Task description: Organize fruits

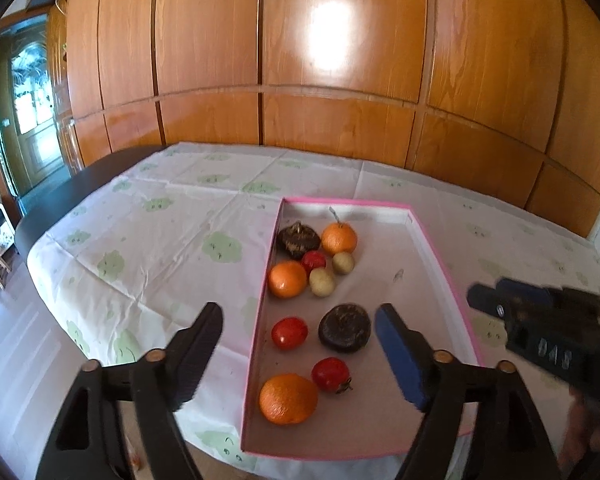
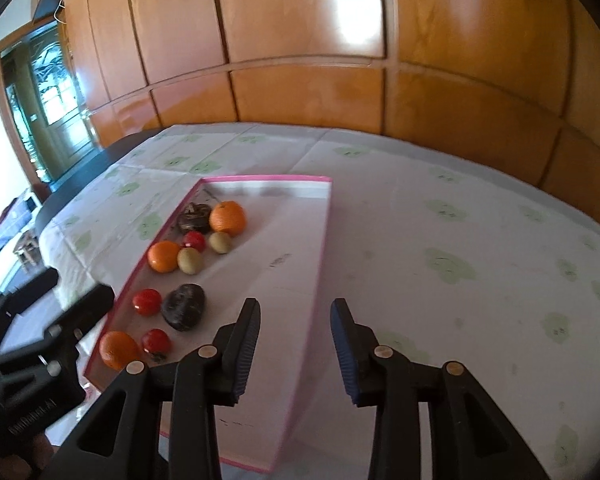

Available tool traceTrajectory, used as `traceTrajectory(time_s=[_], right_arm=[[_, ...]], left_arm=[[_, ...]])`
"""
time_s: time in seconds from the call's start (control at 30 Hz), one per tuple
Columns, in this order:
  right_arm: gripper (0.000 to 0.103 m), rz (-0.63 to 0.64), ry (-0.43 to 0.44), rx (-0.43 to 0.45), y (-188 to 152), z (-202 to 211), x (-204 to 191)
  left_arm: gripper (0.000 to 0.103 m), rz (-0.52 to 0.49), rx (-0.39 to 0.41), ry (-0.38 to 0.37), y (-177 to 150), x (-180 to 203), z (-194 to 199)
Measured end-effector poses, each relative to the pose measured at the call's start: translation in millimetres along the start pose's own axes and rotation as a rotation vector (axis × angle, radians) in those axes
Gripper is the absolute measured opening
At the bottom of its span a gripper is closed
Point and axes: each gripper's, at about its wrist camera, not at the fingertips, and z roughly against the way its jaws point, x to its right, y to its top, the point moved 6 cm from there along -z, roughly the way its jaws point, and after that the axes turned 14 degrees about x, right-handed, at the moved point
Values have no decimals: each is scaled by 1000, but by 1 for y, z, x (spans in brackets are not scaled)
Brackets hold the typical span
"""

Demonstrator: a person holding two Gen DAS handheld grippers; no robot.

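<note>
- Pink edges run round the shallow tray [image 1: 444,264], which lies on the bench [image 1: 148,240] with its green-spotted cloth.
- All the fruit sits along the tray's left side: oranges, like the near orange [image 1: 288,399], red tomatoes, like the near tomato [image 1: 330,374], two small green-yellow fruits, and two dark brown ones.
- The left gripper [image 1: 300,332] hangs over the near fruit, jaws wide apart, holding nothing.
- The right gripper [image 2: 296,320] is over the tray's bare right half, jaws a little apart, empty too.
- Oranges look firm and round, so they may roll; grab across the middle.
- Tomatoes look soft and smooth; squeeze gently.
- The tray wall is low, and its right half is free room.
</note>
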Motion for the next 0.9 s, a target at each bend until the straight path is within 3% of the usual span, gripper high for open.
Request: traceTrajectory(time_s=[0.13, 0.27, 0.9], right_arm=[[37, 5, -23, 15, -5, 7, 3], [37, 0, -34, 15, -12, 9, 5], [38, 7, -37, 29, -17, 17, 4]], left_arm=[[97, -14, 35, 10, 3, 8, 7], [103, -22, 37, 13, 0, 12, 12], [103, -33, 50, 52, -3, 11, 21]])
